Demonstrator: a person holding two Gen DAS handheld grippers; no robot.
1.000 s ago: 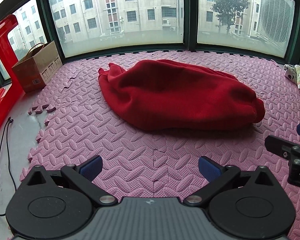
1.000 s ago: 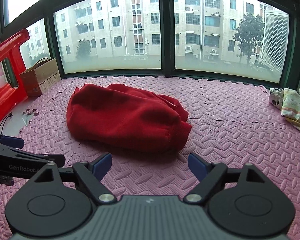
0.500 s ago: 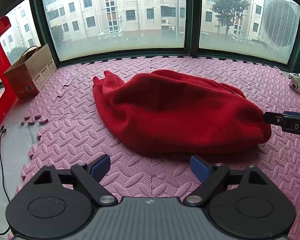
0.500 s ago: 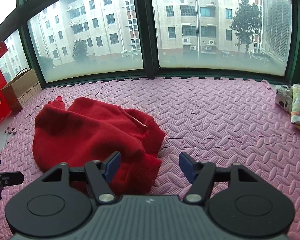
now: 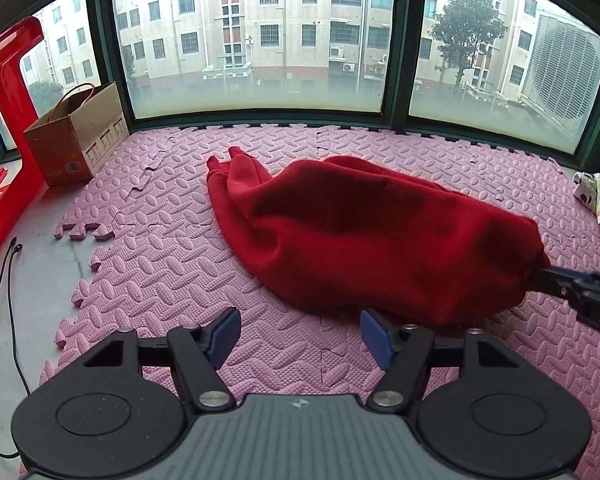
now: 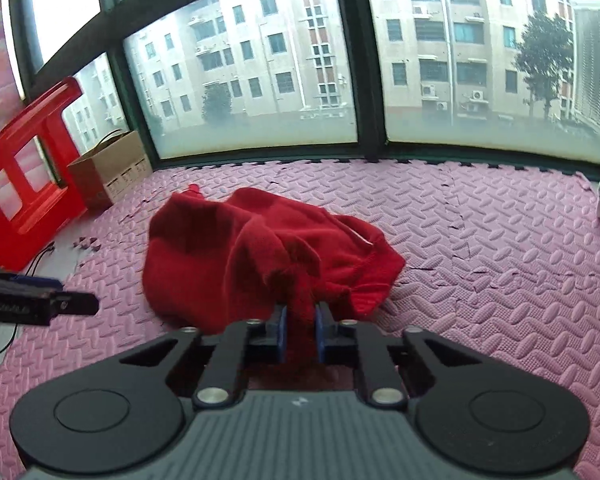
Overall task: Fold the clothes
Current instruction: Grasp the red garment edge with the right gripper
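Red garment point(image 5: 364, 236) on pink foam mat point(image 5: 172, 276)

White letters "DAS", cut off by the frame edge, on the black body of the right gripper point(image 5: 538, 276). Cardboard box point(image 5: 76, 136) at the mat's far left corner: printed panels and barcode label, too small to read.

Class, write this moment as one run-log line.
step: first grasp | right tool: shut on red garment | left tool: closing, nothing between pads | garment: crumpled on pink mat
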